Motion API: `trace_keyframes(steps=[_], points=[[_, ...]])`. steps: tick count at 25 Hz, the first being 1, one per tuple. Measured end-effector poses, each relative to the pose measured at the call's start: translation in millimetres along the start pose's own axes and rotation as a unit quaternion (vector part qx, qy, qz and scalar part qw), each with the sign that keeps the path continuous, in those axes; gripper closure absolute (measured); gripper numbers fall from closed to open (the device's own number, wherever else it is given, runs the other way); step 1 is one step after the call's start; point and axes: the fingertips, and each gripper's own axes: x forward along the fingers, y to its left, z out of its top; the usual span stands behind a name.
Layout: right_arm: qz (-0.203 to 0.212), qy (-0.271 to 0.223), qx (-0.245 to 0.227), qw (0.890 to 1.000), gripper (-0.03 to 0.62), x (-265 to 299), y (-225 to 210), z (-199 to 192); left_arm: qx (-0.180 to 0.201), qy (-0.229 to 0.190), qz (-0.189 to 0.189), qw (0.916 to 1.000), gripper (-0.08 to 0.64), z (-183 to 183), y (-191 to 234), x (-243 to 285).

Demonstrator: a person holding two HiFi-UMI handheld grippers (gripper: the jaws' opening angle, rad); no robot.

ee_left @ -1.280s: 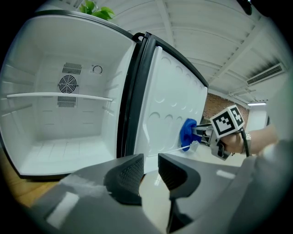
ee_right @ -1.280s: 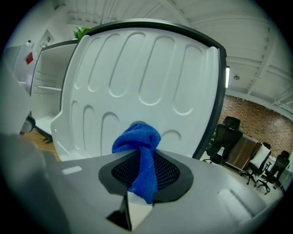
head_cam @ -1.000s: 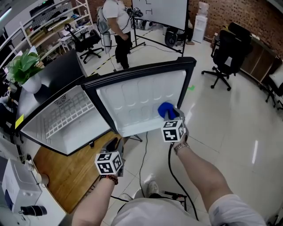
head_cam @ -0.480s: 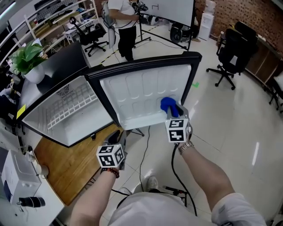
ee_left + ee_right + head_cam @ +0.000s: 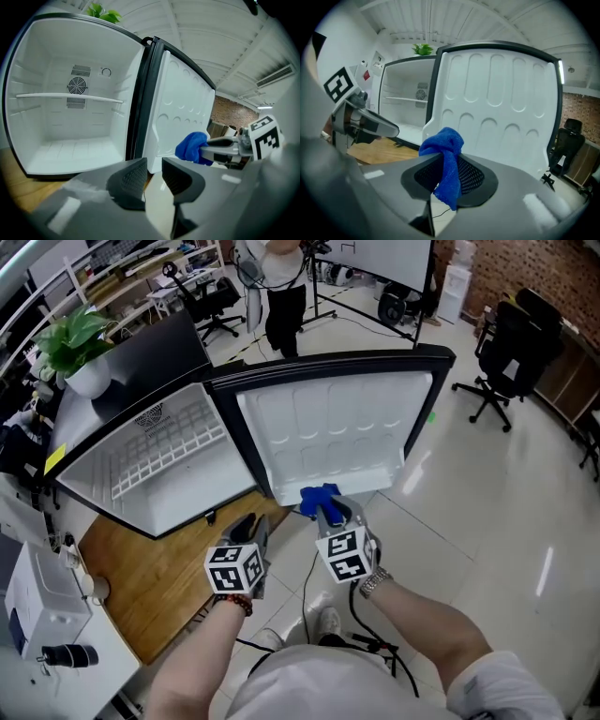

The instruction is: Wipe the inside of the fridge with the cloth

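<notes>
The cloth (image 5: 443, 140) — bright blue, fuzzy, bunched at the top — hangs pinched in the right tongs (image 5: 449, 176) before the fridge (image 5: 56, 145) door (image 5: 501, 108); the left tongs (image 5: 153, 174) stand narrowly parted, empty.

A blue cloth (image 5: 317, 499), bunched with a tail hanging down, is pinched in the jaws of the right hand-held gripper (image 5: 332, 514). Just ahead of it the fridge (image 5: 150, 498) door (image 5: 328, 437) stands swung wide, and the white interior lies ahead to its left.
</notes>
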Motion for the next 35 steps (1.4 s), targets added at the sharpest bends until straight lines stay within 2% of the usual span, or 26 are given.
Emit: trace_keyframes(steps=[4, 8, 21, 28, 35], points=[[0.027, 0.028, 0.001, 0.999, 0.506, 28.5, 34.8, -11.4, -0.002, 0.002, 0.004, 1.0000, 0.454, -4.0, 13.3, -13.6], [0.022, 0.038, 0.005, 0.999, 0.506, 56.5, 46.4, -11.3, -0.004, 0.004, 0.011, 0.9999, 0.454, -7.4, 29.5, -27.7], [-0.024, 0.034, -0.005, 0.999, 0.506, 103.4, 32.2, 1.8, -0.012, 0.001, 0.012, 0.9999, 0.453, -10.3, 48.4, -44.2], [-0.032, 0.031, -0.001, 0.999, 0.506, 106.6, 24.0, -2.0, -0.011, 0.003, 0.007, 0.9999, 0.453, -10.1, 44.7, -38.2], [-0.058, 0.035, 0.012, 0.998, 0.506, 96.3, -10.7, -9.9, -0.011, 0.004, 0.000, 0.9999, 0.451, -9.0, 35.3, -26.4]])
